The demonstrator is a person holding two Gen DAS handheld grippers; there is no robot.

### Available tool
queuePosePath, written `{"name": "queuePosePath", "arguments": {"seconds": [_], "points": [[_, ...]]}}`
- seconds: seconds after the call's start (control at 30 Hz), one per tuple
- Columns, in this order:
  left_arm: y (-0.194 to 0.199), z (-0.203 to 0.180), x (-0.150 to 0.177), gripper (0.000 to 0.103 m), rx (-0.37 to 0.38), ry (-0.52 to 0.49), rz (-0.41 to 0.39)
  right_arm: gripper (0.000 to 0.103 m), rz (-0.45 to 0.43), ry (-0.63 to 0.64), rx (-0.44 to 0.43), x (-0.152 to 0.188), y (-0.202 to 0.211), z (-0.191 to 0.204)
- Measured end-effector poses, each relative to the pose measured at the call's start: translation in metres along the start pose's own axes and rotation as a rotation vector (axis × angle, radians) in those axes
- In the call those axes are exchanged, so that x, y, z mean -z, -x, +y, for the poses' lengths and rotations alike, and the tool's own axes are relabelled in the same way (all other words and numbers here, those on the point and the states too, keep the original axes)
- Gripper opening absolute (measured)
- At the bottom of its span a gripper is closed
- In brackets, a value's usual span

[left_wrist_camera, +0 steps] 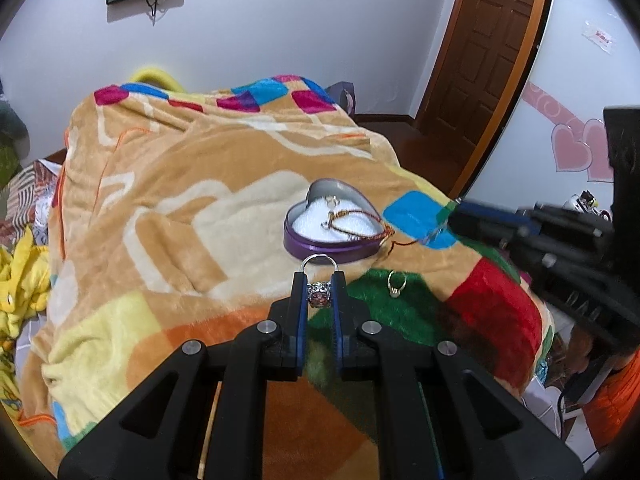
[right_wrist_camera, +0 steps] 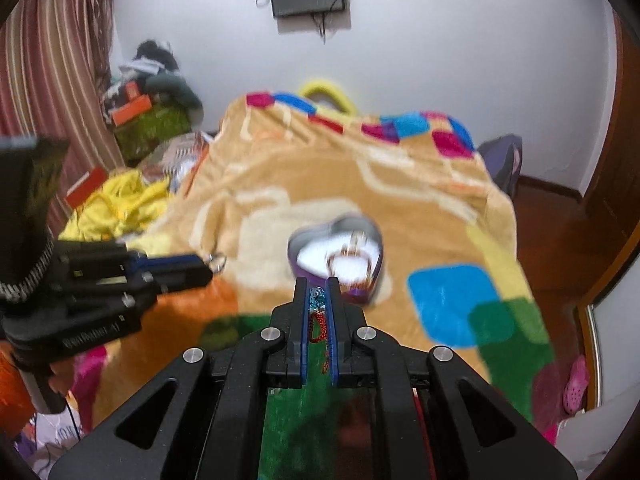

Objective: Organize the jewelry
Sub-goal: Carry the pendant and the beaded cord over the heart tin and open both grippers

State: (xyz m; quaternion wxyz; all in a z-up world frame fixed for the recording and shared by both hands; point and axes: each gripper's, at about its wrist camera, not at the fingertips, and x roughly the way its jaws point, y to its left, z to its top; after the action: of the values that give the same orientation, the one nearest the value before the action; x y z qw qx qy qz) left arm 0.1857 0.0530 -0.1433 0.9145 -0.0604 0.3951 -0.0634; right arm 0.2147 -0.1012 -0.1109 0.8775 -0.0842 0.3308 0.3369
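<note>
A purple heart-shaped tin (left_wrist_camera: 332,220) with white padding sits on the blanket and holds a small ring and part of a red-gold cord bracelet (left_wrist_camera: 352,220). My left gripper (left_wrist_camera: 319,276) is shut on a silver ring (left_wrist_camera: 319,280) with a jewelled head, just before the tin. A gold ring (left_wrist_camera: 396,283) lies on the green patch to the right. My right gripper (right_wrist_camera: 318,284) is shut on the bracelet's beaded end (right_wrist_camera: 318,312), near the blurred tin (right_wrist_camera: 336,252). The left gripper (right_wrist_camera: 208,264) with its ring shows at the left in the right wrist view.
A colourful patchwork blanket (left_wrist_camera: 180,208) covers the bed. Yellow clothes (left_wrist_camera: 20,280) and clutter lie at the left. A wooden door (left_wrist_camera: 488,52) and dark floor are at the right. The right gripper (left_wrist_camera: 452,220) reaches in from the right in the left wrist view.
</note>
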Motion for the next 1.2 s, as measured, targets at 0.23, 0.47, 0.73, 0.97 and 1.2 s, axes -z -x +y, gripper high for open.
{"name": "queuePosePath", "arguments": {"seconds": [0.23,0.47,0.73,0.97,1.2], "points": [[0.009,-0.003,-0.016,0.01,-0.002,-0.021,-0.047,0.007,-0.086,0.005,0.016,-0.022,0.014,-0.001],[0.007,-0.002,-0.029,0.01,0.01,-0.019,-0.071,0.007,-0.096,0.003,0.018,-0.032,0.008,-0.006],[-0.008,-0.002,-0.045,0.01,0.016,-0.024,-0.079,0.007,-0.127,0.009,0.012,-0.05,0.002,-0.01],[-0.026,0.001,-0.054,0.01,0.012,-0.032,-0.072,0.007,-0.14,-0.001,-0.016,-0.062,-0.012,-0.014],[-0.055,0.005,-0.055,0.01,0.017,-0.031,-0.028,0.007,-0.099,-0.033,-0.05,-0.056,-0.036,-0.02]]}}
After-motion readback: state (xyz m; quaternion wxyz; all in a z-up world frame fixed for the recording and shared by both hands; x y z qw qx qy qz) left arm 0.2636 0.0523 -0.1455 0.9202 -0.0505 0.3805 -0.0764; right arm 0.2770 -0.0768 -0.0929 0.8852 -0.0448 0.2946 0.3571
